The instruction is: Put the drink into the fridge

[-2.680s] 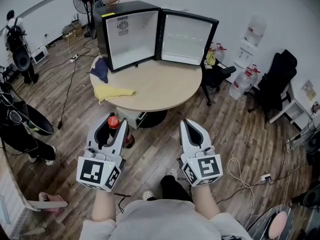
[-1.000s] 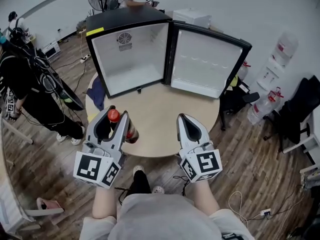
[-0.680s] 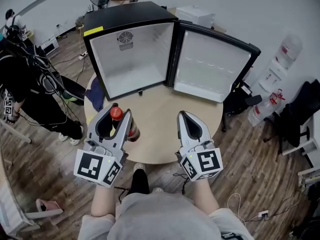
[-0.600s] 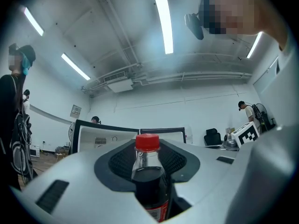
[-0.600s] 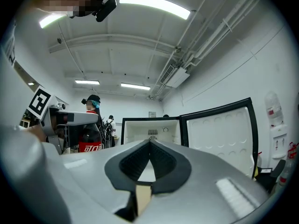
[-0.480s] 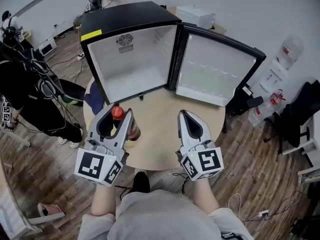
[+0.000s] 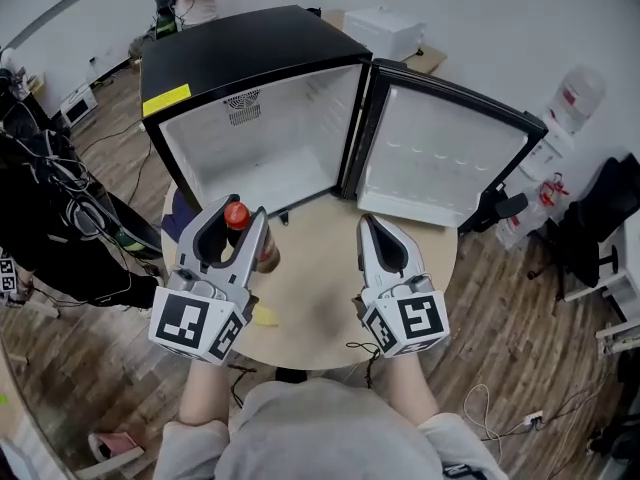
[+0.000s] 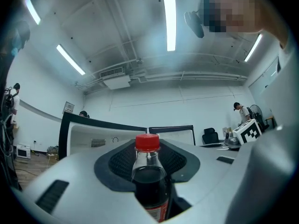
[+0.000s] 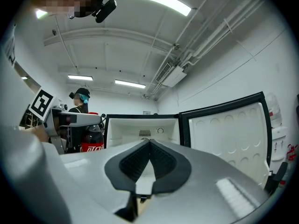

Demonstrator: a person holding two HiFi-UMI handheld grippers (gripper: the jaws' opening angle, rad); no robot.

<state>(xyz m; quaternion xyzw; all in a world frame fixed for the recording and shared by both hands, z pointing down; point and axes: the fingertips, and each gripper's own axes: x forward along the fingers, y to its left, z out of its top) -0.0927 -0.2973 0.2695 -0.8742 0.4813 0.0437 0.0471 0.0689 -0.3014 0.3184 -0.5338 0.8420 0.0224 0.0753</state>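
Observation:
A cola bottle (image 7: pixel 240 230) with a red cap stands upright between the fingers of my left gripper (image 7: pixel 236 218), which is shut on it. In the left gripper view the dark bottle (image 8: pixel 149 181) fills the gap between the jaws, its cap level with their tips. The black fridge (image 7: pixel 255 158) stands open on the round table (image 7: pixel 320 288), white inside and bare, with its door (image 7: pixel 450 163) swung to the right. My right gripper (image 7: pixel 373 226) hovers over the table beside the left one, its jaw tips together and nothing held. The right gripper view also shows the bottle (image 9: pixel 93 141) at the left.
A yellow cloth (image 7: pixel 265 315) lies on the table under my left gripper, and a blue cloth (image 7: pixel 172 220) hangs at its left edge. A person in black (image 7: pixel 50 218) stands left of the table. Water jugs (image 7: pixel 548 190) and a dark chair (image 7: pixel 590 228) are at the right.
Both grippers have moved forward over the table toward the open fridge, which now looks larger and nearer. The bottle stays in the left gripper.

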